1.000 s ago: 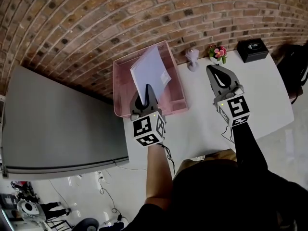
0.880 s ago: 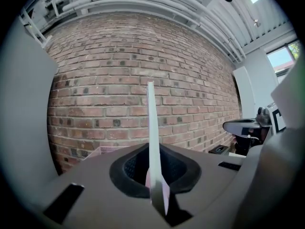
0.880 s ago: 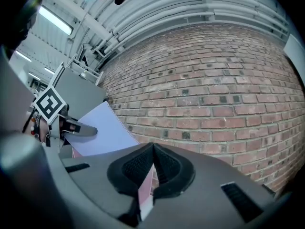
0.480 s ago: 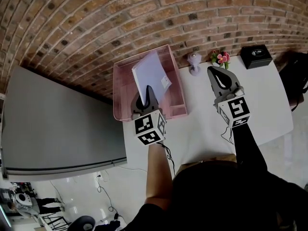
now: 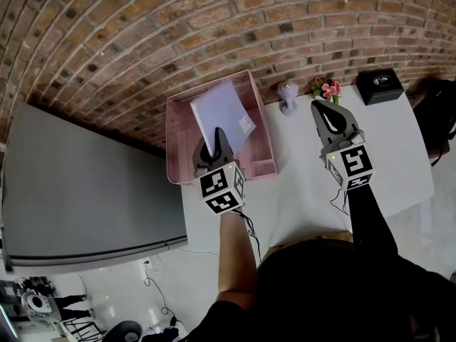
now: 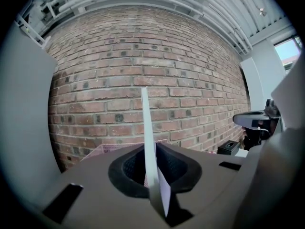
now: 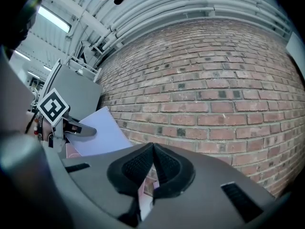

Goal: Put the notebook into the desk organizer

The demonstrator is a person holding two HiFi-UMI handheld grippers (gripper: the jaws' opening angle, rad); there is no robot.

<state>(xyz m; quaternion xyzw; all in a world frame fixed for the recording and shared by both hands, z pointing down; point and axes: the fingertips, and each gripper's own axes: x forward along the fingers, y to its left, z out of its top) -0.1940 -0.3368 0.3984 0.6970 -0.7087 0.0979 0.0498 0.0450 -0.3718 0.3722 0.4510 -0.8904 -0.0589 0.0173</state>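
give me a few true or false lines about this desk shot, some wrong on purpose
1. The notebook stands between the left tool's jaws. True; those jaws have just been opening slightly, with the notebook between them.
2. The right tool grips a pen. False: its jaws are together on nothing.
3. The organizer is pink. True.
4. The black box sits inside the organizer. False: it stands on the table, far off to the right.
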